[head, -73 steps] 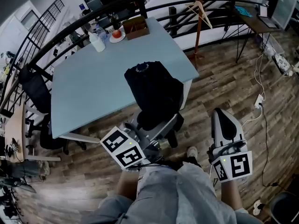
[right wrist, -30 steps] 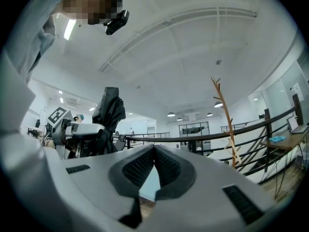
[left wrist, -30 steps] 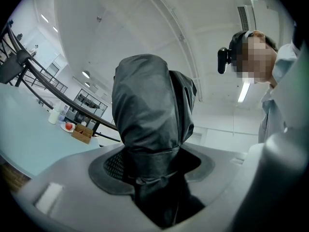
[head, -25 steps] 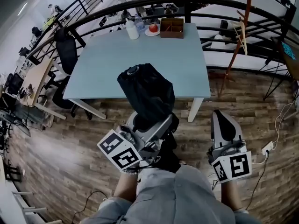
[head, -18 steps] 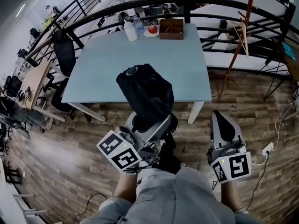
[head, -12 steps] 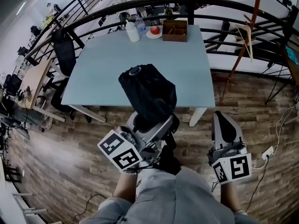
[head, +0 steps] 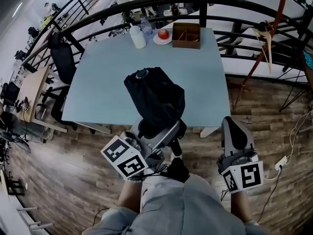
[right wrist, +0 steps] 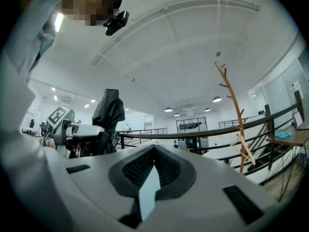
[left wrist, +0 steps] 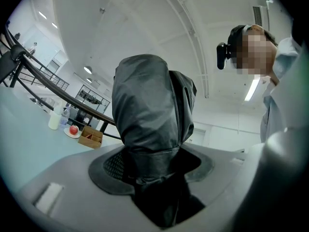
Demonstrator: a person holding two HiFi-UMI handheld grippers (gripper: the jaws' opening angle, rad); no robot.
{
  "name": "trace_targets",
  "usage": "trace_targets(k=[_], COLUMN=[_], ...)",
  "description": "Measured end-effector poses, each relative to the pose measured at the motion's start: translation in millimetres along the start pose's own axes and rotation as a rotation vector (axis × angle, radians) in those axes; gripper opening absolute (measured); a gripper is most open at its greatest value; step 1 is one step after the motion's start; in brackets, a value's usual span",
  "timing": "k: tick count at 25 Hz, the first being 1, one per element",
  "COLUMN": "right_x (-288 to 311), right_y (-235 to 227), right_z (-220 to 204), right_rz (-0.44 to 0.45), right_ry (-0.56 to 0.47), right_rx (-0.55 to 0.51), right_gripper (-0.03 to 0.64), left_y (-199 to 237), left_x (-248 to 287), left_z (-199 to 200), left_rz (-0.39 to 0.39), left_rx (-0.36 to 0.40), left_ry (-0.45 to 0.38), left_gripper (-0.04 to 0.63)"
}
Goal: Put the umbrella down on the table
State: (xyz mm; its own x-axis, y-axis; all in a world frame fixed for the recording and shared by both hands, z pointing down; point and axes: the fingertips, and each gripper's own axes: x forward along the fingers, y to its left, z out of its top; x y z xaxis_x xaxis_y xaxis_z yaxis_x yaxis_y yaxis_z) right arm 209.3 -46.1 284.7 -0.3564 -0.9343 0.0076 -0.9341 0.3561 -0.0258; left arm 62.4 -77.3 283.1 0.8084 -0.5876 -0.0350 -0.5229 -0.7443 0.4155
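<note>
Umbrella point(head: 155, 99), folded black fabric, pinched upright in left gripper point(head: 159, 131) fingers, now nearer over pale-blue bench point(head: 102, 87) edge, not yet laid; right gripper point(head: 234, 130) fingers together, empty.

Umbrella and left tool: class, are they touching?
Touching. In the left gripper view the left tool has its jaws clamped on the folded black umbrella, with no gap either side.

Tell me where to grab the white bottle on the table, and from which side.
Take the white bottle round its upright body at mid-height, probably coming from the near edge of the table: the clear bottle stands close behind it, the apple to its right.
</note>
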Motion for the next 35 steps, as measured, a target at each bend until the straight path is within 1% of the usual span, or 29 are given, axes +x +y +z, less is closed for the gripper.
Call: trace_targets(k=[10,18,24,28,35], right_x=[76,123,138,142,160], right_y=[6,5,-6,0,-20], right_z=[11,8,6,-1,-7], right_rz=[-0.013,-0.039,-0.052,-0.051,-0.050], right_ry=[-0.005,-0.014,0.000,0.010,0.039], right_rx=[-0.016,-0.024,-0.023,-0.022,0.000], right_gripper=[-0.002,-0.002,-0.002,-0.002,-0.002], left_y=[69,123,146,160,180], left_x=[16,37,58,60,87], left_z=[35,49,51,45,42], left_rz=[-0.015,-0.029,-0.036,-0.046,-0.033], left_rx=[0.011,0.075,0.129,0.172,0.213], left_ry=[0.011,0.058,0.108,0.146,0.204], left_gripper=[0.261,0.261,0.261,0.261,0.261])
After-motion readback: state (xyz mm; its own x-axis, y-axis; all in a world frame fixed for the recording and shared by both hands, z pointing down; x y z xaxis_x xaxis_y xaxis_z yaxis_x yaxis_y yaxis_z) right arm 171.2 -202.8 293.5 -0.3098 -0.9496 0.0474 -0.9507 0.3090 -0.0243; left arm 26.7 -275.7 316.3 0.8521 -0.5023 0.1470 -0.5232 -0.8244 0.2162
